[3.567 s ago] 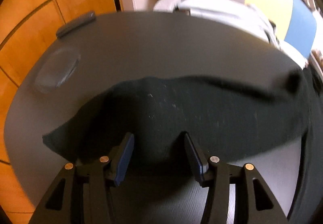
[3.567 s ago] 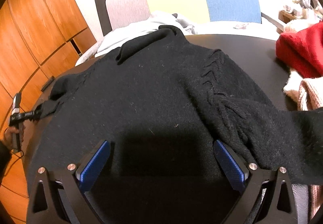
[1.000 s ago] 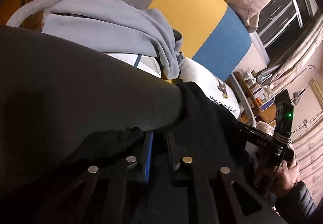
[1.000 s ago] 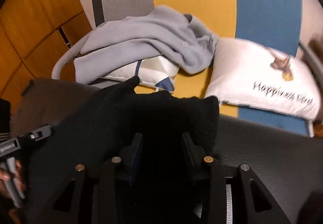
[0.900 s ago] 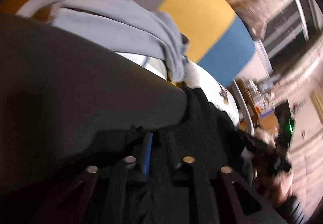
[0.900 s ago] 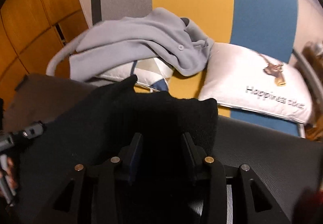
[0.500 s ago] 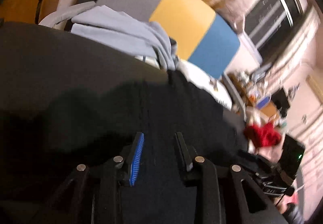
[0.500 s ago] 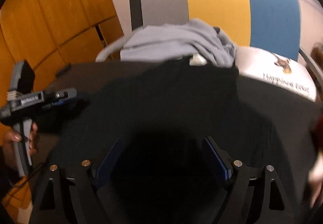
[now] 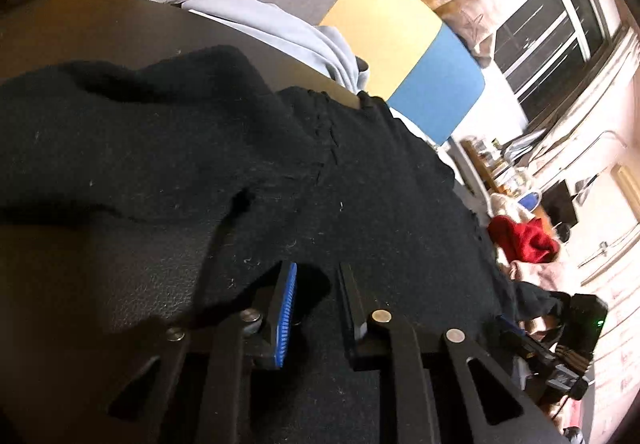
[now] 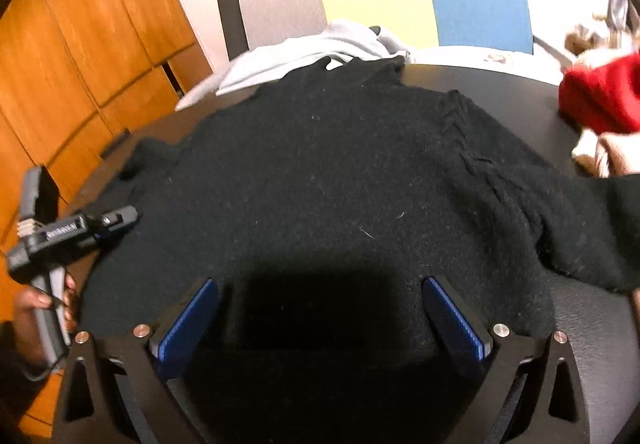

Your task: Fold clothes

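Sweater (image 10: 340, 180) between red garment (image 10: 600, 100) and left gripper (image 10: 120, 220).

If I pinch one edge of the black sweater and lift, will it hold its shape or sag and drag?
The black sweater looks like soft, thick knit lying in loose folds, so it will probably sag from the pinch rather than hold shape. Spread wide over the dark table, its trailing part will likely drag. The fuzzy surface probably grips well, so the open right hand-held gripper seems unlikely to slip.
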Demonstrator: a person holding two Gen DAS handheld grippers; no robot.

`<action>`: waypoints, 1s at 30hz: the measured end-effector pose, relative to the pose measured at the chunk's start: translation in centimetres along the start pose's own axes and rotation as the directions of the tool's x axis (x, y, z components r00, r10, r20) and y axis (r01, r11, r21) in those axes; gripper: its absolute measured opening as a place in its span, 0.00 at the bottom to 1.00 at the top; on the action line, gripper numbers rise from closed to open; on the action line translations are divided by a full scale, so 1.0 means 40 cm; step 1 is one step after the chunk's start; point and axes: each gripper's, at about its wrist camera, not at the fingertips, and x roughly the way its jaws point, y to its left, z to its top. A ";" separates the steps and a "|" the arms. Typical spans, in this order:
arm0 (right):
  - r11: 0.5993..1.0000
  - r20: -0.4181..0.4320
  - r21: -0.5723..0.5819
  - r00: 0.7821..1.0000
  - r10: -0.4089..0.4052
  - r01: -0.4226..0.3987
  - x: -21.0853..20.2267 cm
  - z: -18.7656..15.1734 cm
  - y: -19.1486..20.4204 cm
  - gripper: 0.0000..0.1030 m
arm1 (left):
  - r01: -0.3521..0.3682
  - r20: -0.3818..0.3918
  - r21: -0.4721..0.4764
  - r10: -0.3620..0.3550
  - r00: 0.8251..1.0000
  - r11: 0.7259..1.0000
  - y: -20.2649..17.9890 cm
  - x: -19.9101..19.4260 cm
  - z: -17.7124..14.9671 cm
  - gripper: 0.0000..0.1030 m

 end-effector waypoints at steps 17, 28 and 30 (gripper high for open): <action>0.770 0.310 0.546 0.775 -0.551 0.329 -0.561 -0.207 -0.440 1.00 | -0.042 -0.052 0.241 0.056 0.997 0.970 -0.249 0.036 -0.118 0.42; 0.831 0.171 0.497 0.911 -0.376 0.250 -0.502 -0.171 -0.627 0.18 | -0.068 -0.027 0.248 0.077 0.997 0.966 -0.268 0.044 -0.132 0.45; 0.830 0.247 0.553 0.940 -0.237 0.064 -0.507 -0.183 -0.617 0.15 | -0.060 -0.057 0.222 0.075 0.996 0.973 -0.275 0.044 -0.122 0.46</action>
